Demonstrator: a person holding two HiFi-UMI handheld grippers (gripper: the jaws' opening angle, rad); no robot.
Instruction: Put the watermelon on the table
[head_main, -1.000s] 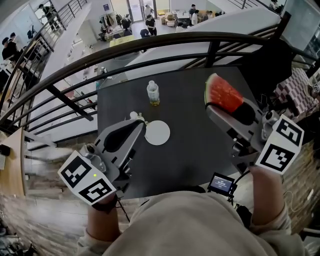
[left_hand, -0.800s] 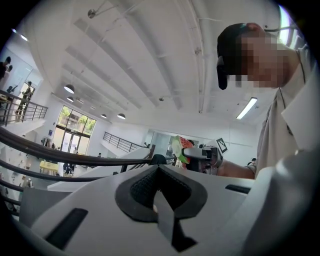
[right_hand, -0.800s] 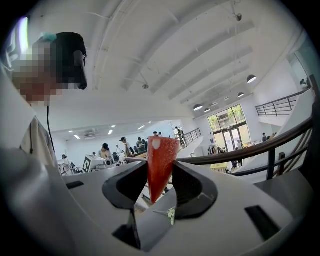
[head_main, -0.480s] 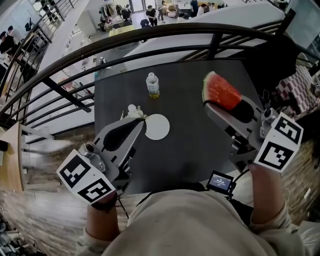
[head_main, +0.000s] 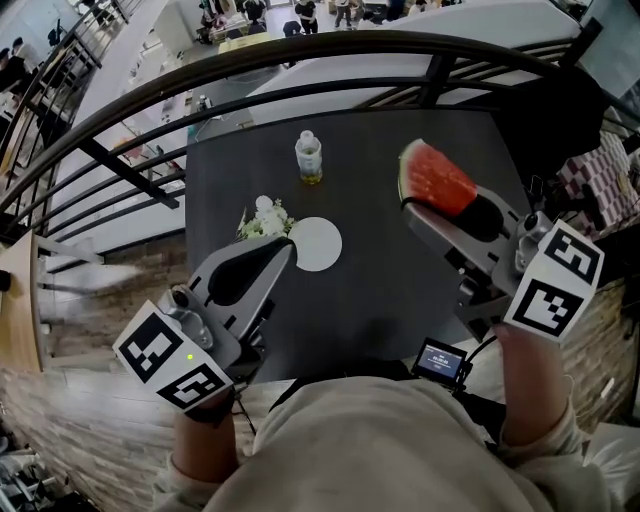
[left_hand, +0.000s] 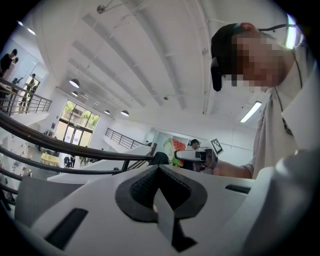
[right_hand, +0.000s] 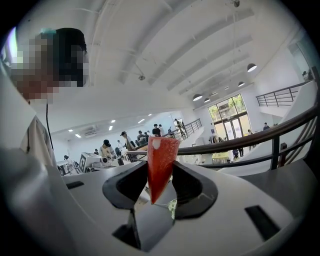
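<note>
Grippers come nearest, over the near part of the dark table (head_main: 380, 300): the left gripper (head_main: 285, 250) has its jaws together with nothing between them, while the right gripper (head_main: 414, 208) clamps a red watermelon slice (head_main: 437, 180), held up over the table's right side. Past the left tips lie a white disc (head_main: 316, 244) and small white flowers (head_main: 262, 219) just beside it. Farther off a small bottle (head_main: 309, 158) stands upright before the curved dark railing (head_main: 300, 55).
</note>
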